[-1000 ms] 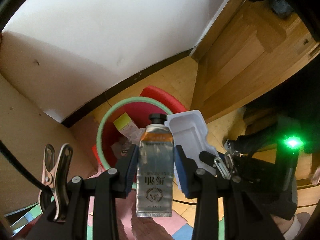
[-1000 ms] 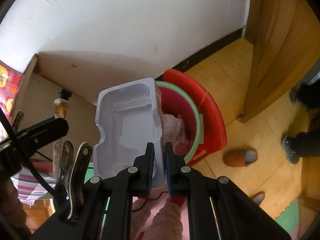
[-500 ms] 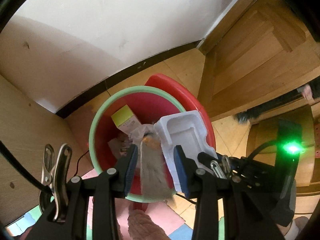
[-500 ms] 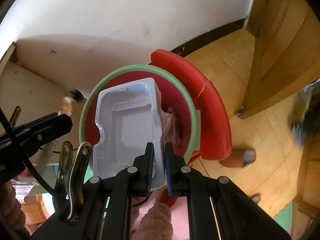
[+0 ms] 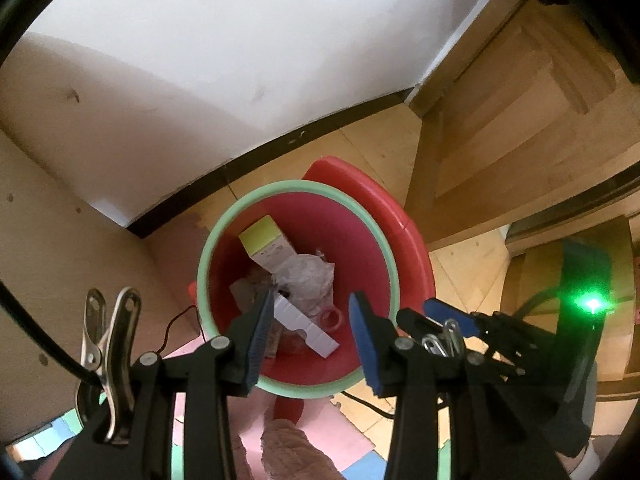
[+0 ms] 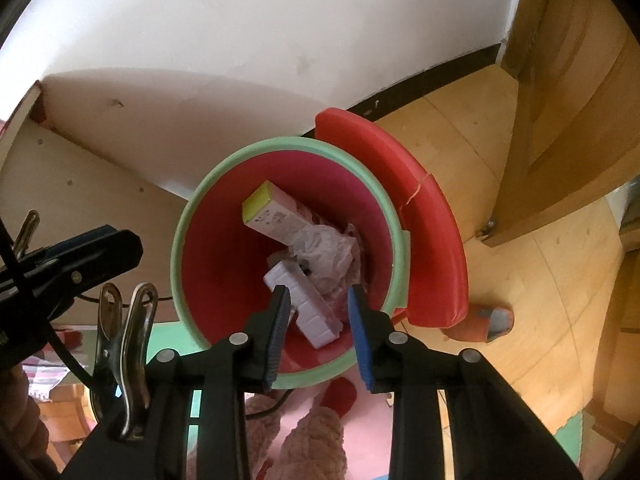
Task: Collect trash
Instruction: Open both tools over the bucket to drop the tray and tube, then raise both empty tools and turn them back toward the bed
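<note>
A red bin with a green rim (image 5: pixel 296 186) (image 6: pixel 280 146) stands on the floor right below both grippers. A white plastic tray (image 5: pixel 304 326) (image 6: pixel 312 312) lies tilted inside it, on crumpled plastic (image 5: pixel 308 276) and beside a yellow-topped carton (image 5: pixel 264 246). My left gripper (image 5: pixel 312 320) hangs over the bin, its jaws opening with nothing between them. My right gripper (image 6: pixel 318 308) hangs beside it, jaws opening too; the tray shows in the gap but lies far below the pads. I cannot pick out the silver tube in the trash.
The bin's red lid (image 6: pixel 432 240) stands behind its rim. A wooden door (image 5: pixel 500 120) is on the right, a wooden cabinet side (image 5: pixel 60 240) on the left, the white wall behind. An orange slipper (image 6: pixel 480 320) lies on the floor. Foam mats and a fuzzy pink sleeve (image 6: pixel 312 440) are below.
The left gripper let go of the silver tube and the right gripper let go of the white tray; both dropped into the bin. Both grippers sank closer to the bin.
</note>
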